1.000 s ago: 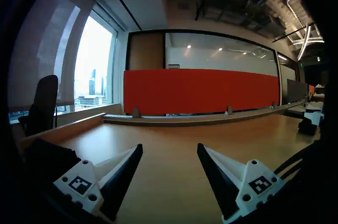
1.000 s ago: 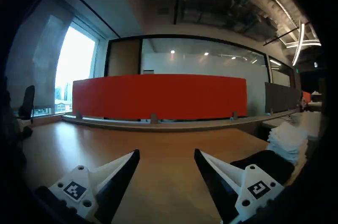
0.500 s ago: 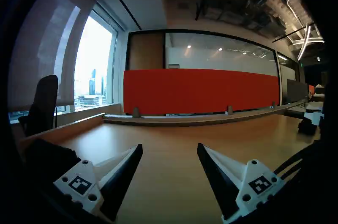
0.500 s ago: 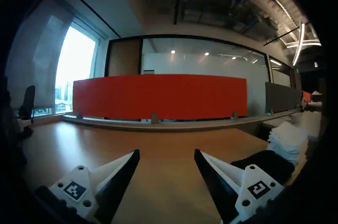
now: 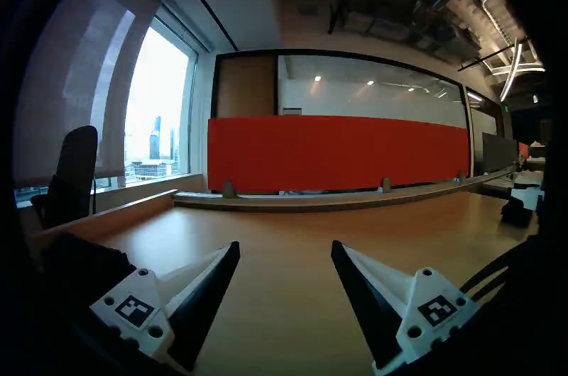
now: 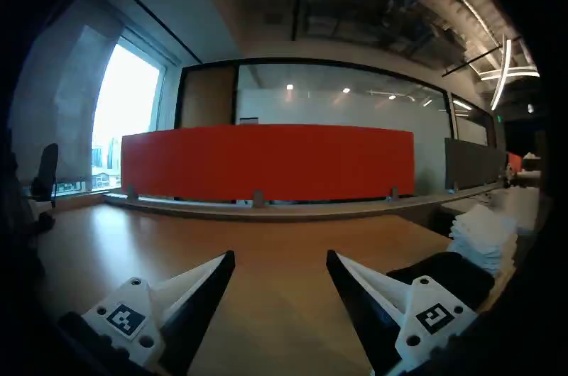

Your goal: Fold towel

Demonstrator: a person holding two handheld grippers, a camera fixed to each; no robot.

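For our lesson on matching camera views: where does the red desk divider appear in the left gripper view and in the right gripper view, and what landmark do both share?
Left gripper view: the red divider crosses the middle, from centre-left to far right.
Right gripper view: the red divider crosses the middle, starting farther left.
Shared landmark: the bright window, left of the divider in both.

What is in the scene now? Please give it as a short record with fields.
left gripper: open, holding nothing, low over the table
right gripper: open, holding nothing
table: wooden, ahead of both grippers
white towels: folded stack, far right in the right gripper view
dark cloth: in front of that stack
red partition: along the table's far edge
chair: left, by the window
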